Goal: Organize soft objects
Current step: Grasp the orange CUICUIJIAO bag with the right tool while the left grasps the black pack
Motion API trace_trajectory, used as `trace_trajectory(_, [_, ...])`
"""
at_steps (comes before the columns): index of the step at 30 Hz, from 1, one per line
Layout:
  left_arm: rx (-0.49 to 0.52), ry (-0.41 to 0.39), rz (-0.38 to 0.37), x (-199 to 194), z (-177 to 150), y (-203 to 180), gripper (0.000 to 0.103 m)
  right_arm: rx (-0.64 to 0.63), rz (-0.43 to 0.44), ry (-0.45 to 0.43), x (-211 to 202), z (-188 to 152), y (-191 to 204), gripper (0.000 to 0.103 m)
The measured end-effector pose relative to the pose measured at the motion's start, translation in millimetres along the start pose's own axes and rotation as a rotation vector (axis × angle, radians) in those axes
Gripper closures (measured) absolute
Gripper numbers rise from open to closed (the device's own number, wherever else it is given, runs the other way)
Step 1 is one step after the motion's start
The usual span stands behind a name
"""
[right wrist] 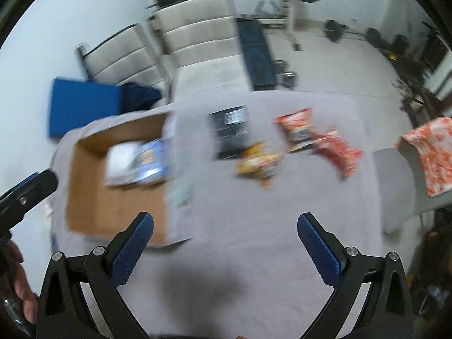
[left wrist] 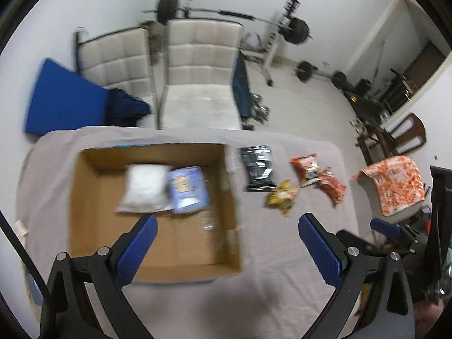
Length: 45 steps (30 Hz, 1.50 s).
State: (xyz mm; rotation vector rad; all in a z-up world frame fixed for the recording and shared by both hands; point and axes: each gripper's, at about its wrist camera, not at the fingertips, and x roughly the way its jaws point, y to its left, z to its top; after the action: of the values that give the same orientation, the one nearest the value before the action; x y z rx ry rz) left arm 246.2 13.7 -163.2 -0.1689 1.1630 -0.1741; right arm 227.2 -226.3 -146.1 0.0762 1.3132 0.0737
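An open cardboard box [left wrist: 93, 214] stands on the grey-clothed table and holds a white soft packet [left wrist: 144, 188] and a blue packet [left wrist: 188, 189]. To its right lie a black packet [left wrist: 257, 168], a yellow snack bag [left wrist: 282, 197] and two red-orange snack bags [left wrist: 306, 166] [left wrist: 332, 186]. My left gripper [left wrist: 227, 226] is open and empty above the box's right front part. My right gripper [right wrist: 226, 223] is open and empty over the bare cloth, short of the yellow bag [right wrist: 257, 163], black packet [right wrist: 230, 131] and red bags [right wrist: 296, 127] [right wrist: 339, 152]. The box [right wrist: 113, 206] sits at its left.
Two white padded chairs [left wrist: 203, 84] stand behind the table, with a blue mat [left wrist: 65, 104] at the left. Weights and a barbell rack [left wrist: 282, 36] are on the floor beyond. A chair with an orange patterned cloth [left wrist: 395, 183] stands off the table's right edge.
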Motion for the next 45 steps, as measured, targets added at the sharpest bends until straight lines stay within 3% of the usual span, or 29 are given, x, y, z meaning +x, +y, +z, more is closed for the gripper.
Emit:
trace_trajectory(3, [0.026,0.064,-0.016,44,27,-36,0.001,0.035,-0.033,0.019,15,32,-47,0.0])
trace_trajectory(10, [0.028,0.276,0.069,188,86,-81,0.001,0.091,0.004,0.112,92,106,-125,0.0])
trace_trajectory(16, [0.008,0.457,0.128,291,87,-85,0.001,0.104,0.016,0.205,163,136,-147,0.0])
trace_trajectory(21, [0.023,0.538,0.193,338,78,-83,0.001,0.103,0.01,0.267,210,146,-157,0.002])
trace_trajectory(26, [-0.009,0.551,0.189,362,78,-77,0.002,0.089,0.01,0.306,241,153,-153,0.011])
trace_trajectory(28, [0.008,0.547,0.187,366,77,-78,0.019,0.076,-0.001,0.32,251,155,-152,0.017])
trace_trajectory(29, [0.021,0.556,0.183,368,75,-79,0.033,0.07,-0.009,0.332,258,156,-152,0.019])
trace_trajectory(33, [0.037,0.525,0.19,367,72,-81,0.048,0.07,-0.03,0.373,279,157,-152,0.047])
trace_trajectory(35, [0.027,0.495,0.175,362,73,-82,0.05,0.114,-0.024,0.39,283,155,-157,0.049])
trace_trajectory(37, [0.037,0.468,0.16,356,72,-87,0.05,0.14,-0.002,0.412,283,152,-158,0.059])
trace_trajectory(40, [0.085,0.463,0.169,358,69,-96,0.05,0.132,-0.006,0.428,283,146,-154,0.06])
trace_trajectory(45, [0.069,0.48,0.173,365,72,-96,0.044,0.155,-0.025,0.43,287,144,-153,0.06])
